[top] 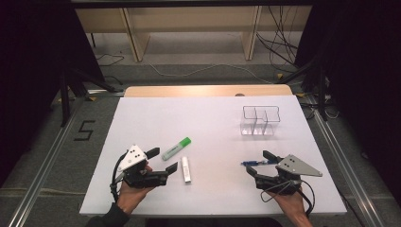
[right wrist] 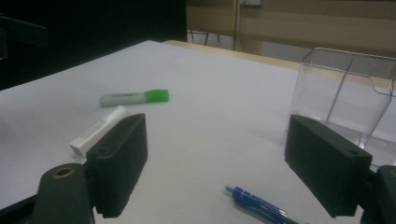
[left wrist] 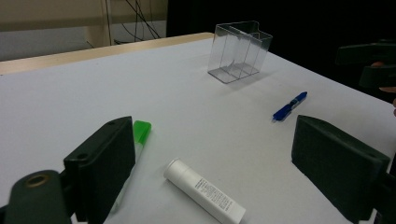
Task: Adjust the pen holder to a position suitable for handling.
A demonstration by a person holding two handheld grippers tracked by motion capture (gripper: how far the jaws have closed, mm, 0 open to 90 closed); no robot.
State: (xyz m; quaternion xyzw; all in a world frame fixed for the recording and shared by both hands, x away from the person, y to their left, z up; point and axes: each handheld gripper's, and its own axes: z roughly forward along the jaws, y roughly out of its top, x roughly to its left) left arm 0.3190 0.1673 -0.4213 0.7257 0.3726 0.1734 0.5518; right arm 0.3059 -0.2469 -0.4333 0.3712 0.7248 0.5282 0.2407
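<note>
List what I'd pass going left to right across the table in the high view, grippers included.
Left gripper → green-capped highlighter marker → white cylindrical tube → blue ballpoint pen → right gripper. The clear plastic divided organizer stands farther back, above the pen, so its place overlaps.

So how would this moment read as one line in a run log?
left gripper: open, empty, by white tube | right gripper: open, empty, by blue pen | green highlighter: on table | clear organizer: empty
</note>
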